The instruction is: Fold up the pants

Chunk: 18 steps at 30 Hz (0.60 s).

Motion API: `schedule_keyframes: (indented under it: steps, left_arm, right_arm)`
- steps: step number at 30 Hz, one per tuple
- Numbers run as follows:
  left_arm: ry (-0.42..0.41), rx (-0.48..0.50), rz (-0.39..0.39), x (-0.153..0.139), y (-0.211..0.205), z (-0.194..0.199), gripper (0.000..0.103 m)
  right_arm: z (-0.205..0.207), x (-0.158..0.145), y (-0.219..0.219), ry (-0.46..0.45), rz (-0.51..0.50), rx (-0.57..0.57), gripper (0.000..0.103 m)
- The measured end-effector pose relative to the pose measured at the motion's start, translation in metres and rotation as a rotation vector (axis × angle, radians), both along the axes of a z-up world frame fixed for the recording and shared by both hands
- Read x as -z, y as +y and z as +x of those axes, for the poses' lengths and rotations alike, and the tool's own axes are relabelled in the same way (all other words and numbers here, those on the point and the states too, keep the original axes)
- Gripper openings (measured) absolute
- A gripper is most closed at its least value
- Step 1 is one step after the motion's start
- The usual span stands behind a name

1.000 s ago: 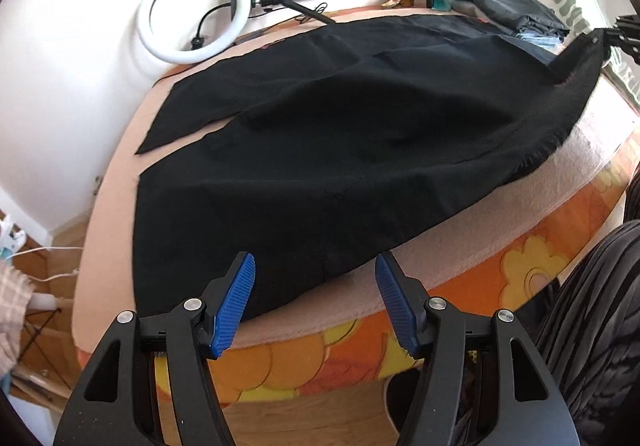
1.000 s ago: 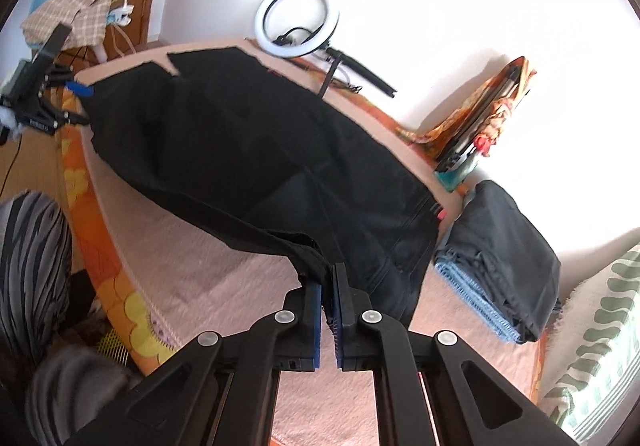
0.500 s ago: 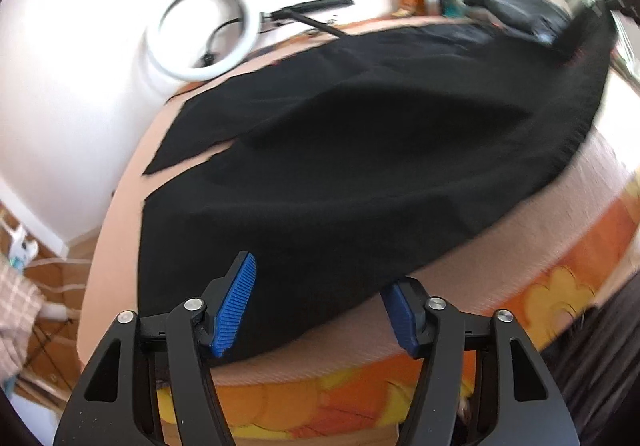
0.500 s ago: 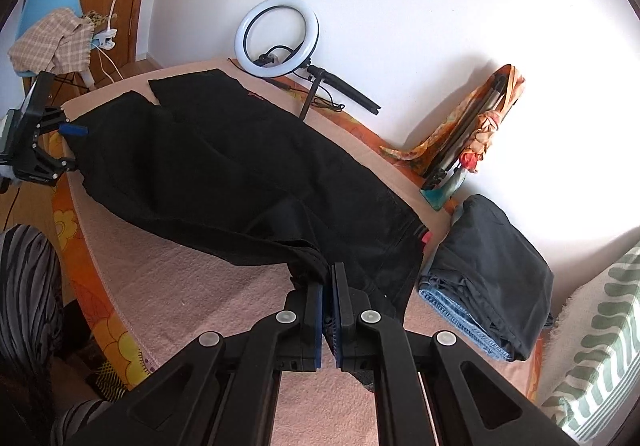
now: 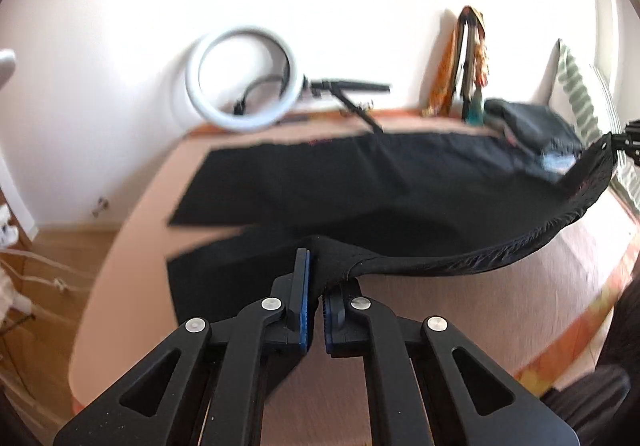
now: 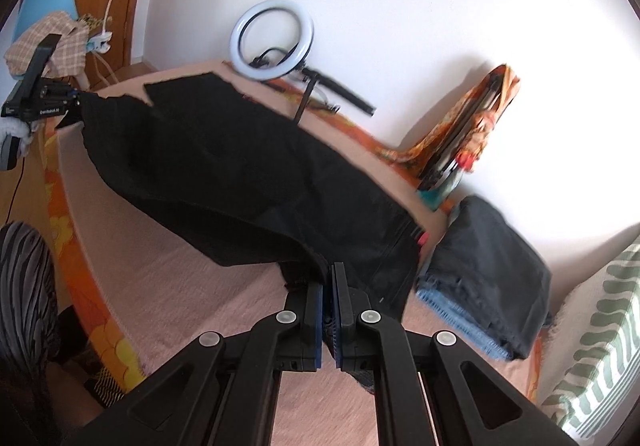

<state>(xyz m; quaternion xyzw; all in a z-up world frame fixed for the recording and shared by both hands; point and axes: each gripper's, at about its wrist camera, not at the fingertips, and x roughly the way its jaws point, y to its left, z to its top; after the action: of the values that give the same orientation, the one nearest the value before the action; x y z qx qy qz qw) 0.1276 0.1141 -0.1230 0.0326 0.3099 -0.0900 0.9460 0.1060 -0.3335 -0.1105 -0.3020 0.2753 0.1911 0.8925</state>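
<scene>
My two wrist cameras look close along their fingers from opposite ends, sharing the black pants (image 5: 400,198) and ring light (image 6: 272,40).

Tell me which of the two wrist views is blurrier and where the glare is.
Left wrist view: softer overall, ring light and black pants smeared, wall washed out. Right wrist view: sharper, only the folded dark clothes blurred, wall blown out at right.

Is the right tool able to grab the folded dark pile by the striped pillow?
Probably not yet: the right tool is shut on the black fabric pants. The folded dark clothes pile sits close on its right, with nothing between.
</scene>
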Motion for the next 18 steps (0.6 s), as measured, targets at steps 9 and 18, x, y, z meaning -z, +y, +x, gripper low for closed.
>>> schedule_keyframes:
  steps: [9, 18]
  left_arm:
    - [-0.056, 0.001, 0.076, -0.032, -0.001, 0.068, 0.003]
    - [0.007, 0.028, 0.143, -0.028, -0.004, 0.150, 0.003]
  right_arm:
    - [0.060, -0.037, 0.012, -0.096, -0.020, 0.033, 0.000]
    - [0.154, -0.029, 0.028, -0.066, -0.092, 0.072, 0.000]
